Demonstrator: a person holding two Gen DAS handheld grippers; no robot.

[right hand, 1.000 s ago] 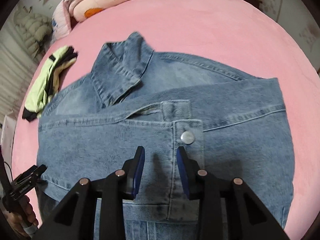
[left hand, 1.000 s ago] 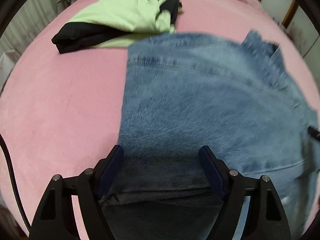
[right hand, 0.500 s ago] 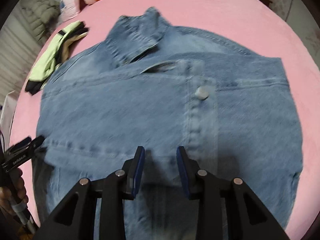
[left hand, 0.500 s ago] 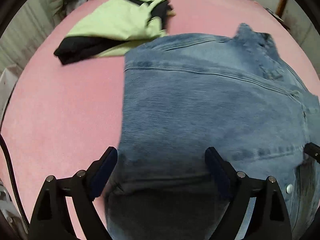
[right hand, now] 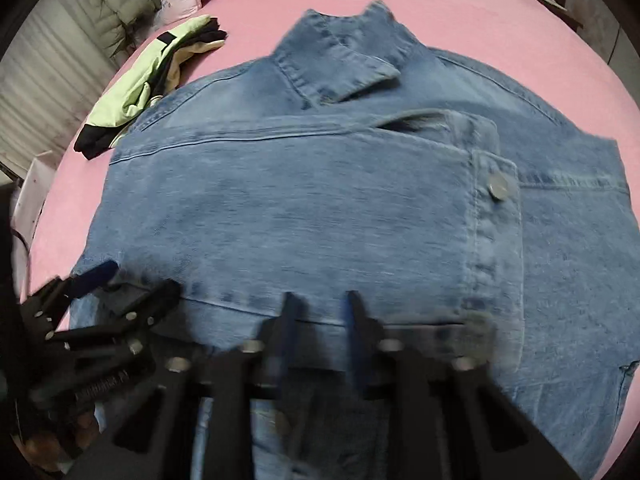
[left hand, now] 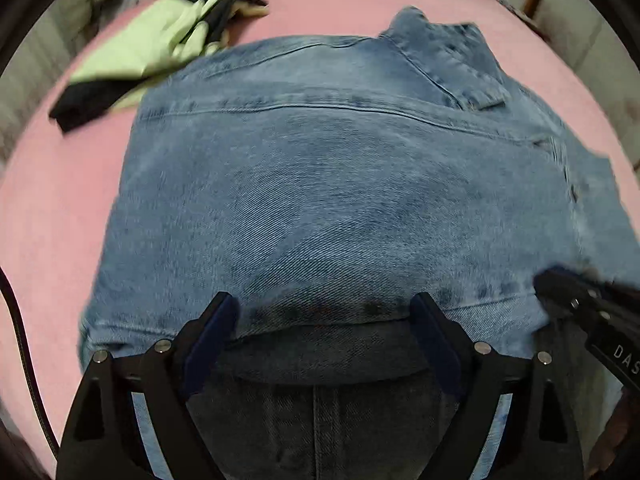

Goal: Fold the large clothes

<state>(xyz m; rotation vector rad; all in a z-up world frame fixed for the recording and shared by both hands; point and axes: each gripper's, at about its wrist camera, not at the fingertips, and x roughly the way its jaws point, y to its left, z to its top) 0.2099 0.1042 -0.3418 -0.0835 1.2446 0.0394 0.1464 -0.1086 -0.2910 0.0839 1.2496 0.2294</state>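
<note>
Left wrist view: denim jacket [left hand: 340, 184] flat on pink bed [left hand: 60, 184], collar [left hand: 444, 60] at far end. Left tool [left hand: 324, 324] wide, hem fabric betw. pads, not pinched. Right tool [right hand: 320, 316] narrow; grip unclear, blurred. Step, est.: bottom-hem fold. Next needs both tools pinching hem, lifting evenly twd collar. Green/black garment [right hand: 156, 76] beside.

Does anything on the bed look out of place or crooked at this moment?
Nothing is damaged or spilled. The denim jacket lies folded on the pink bed; only its collar sits slightly askew. A green-and-black garment lies folded beside it.
</note>
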